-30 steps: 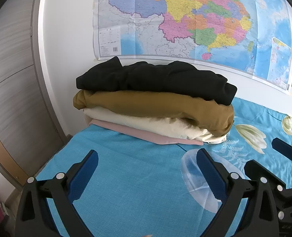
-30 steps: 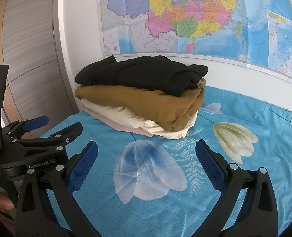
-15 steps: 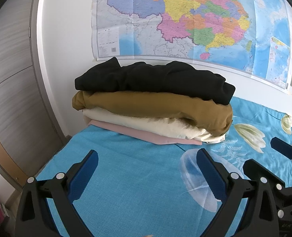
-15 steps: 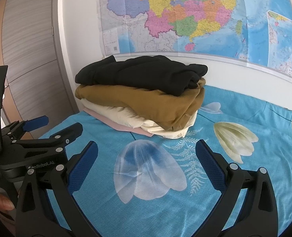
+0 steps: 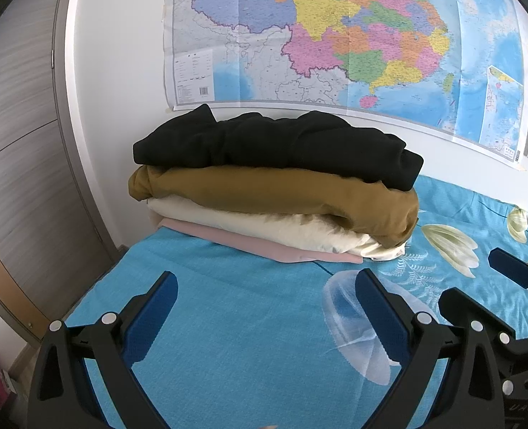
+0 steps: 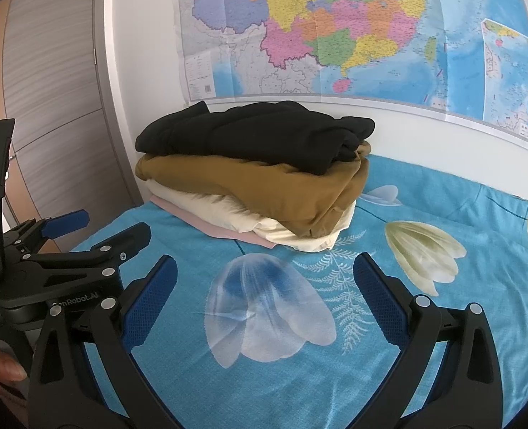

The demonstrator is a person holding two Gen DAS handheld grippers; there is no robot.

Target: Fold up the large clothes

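Already stacked: four folded garments against the wall, both grippers idle.

Left gripper (image 5: pixel 264 307) and right gripper (image 6: pixel 264 293) hang over the blue bedspread (image 5: pixel 249 325) at the bottom of each frame, jaws spread wide and holding nothing. The pile sits mid-frame under the map (image 5: pixel 335 35): black garment (image 5: pixel 274 146) on top, then mustard garment (image 5: pixel 271 193), cream garment (image 5: pixel 264 225) and pink garment (image 5: pixel 264 246). Compared with a second ago almost nothing has shifted, only a slight drift of the left view. I judge folding finished here, unless another garment lies out of view.
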